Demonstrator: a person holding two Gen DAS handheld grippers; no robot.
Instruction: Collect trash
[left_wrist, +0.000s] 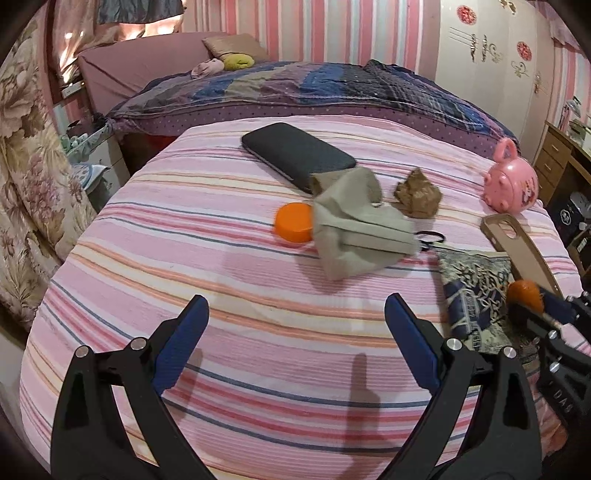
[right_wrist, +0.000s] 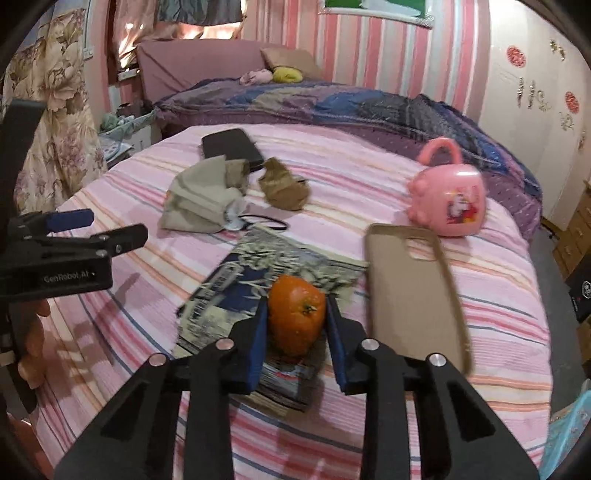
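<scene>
The right gripper (right_wrist: 295, 325) is clamping the orange (right_wrist: 295, 317) over the bag (right_wrist: 229, 295), while the left gripper (left_wrist: 295, 328) is hovering wide and empty.

Lying open and bare: the near stretch of striped bedspread (left_wrist: 258, 350) under the left gripper (left_wrist: 295, 325). Crowding the middle: orange lid (left_wrist: 293, 222), grey cloth (left_wrist: 354, 225), black case (left_wrist: 295, 155), crumpled brown paper (left_wrist: 419, 197), scissors (left_wrist: 430, 236). Hemming in the right gripper (right_wrist: 297, 325): phone cover (right_wrist: 413, 295) just beside, patterned pad (right_wrist: 240, 291) beneath. Standing farther right: pink pig-shaped pot (right_wrist: 448, 199).
</scene>
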